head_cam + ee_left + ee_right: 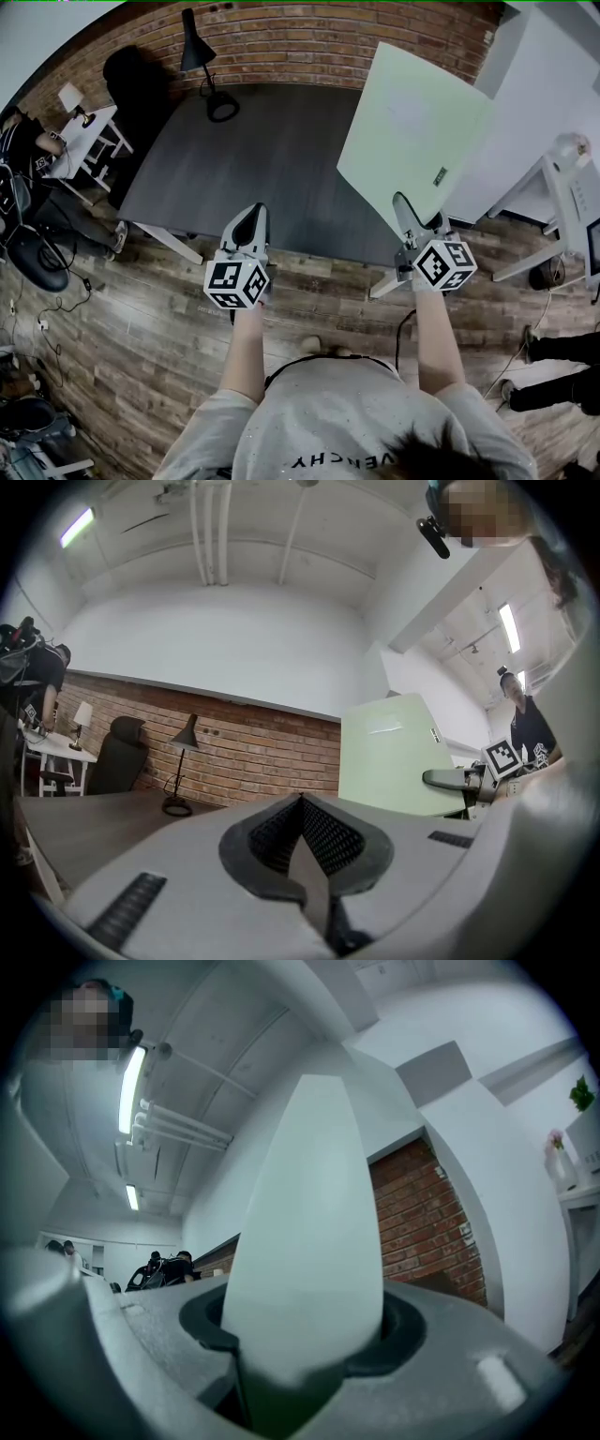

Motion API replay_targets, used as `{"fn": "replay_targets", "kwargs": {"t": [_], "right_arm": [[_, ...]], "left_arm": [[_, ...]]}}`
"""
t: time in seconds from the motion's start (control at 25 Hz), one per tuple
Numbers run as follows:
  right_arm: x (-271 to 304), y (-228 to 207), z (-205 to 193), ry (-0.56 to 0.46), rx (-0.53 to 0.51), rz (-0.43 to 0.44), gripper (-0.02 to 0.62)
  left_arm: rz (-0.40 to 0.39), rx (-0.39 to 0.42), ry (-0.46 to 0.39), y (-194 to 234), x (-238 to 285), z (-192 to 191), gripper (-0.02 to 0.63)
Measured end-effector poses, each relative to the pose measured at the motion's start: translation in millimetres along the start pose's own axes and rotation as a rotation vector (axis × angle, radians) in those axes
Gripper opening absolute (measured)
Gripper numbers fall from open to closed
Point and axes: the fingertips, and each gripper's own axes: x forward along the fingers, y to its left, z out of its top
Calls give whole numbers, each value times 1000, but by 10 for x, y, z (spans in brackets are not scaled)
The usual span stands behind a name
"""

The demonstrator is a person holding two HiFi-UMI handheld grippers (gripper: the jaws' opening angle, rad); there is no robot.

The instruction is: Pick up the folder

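Two matte grey moulded grippers sit nearest me, each backed by a white cube printed with black square markers (236, 283). On the left gripper (251, 214) the ribbed dark pads meet in a tight V with nothing between them. The right gripper (405, 208) is clamped on the lower edge of the folder (412, 131), and in the right gripper view that pale edge rises straight out from between the jaws and fills the middle of the frame. The folder is a flat, stiff rectangle in soft pale green with rounded corners. Its face is smooth and slightly glossy, with a faint lighter patch high up and a small dark tag near one side edge. It stands raised on edge and tilted, at the right end of the desk (272, 169), held by the right gripper alone and well apart from the left. The desk is a dark grey slab with a fine streaked grain, set on white legs over worn wooden floor planks (141, 309). At its far edge stands a black lamp (202, 66) with a round base and a conical shade, beside a black padded chair (141, 94). Behind both runs a rough red brick wall (309, 42).
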Motion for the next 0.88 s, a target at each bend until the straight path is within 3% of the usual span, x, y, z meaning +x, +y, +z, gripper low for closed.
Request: {"fn": "replay_targets", "kwargs": {"t": [0.88], "right_arm": [[17, 189, 141, -51, -65, -30, 268]], "left_arm": [[16, 9, -23, 227, -135, 214, -3]]}}
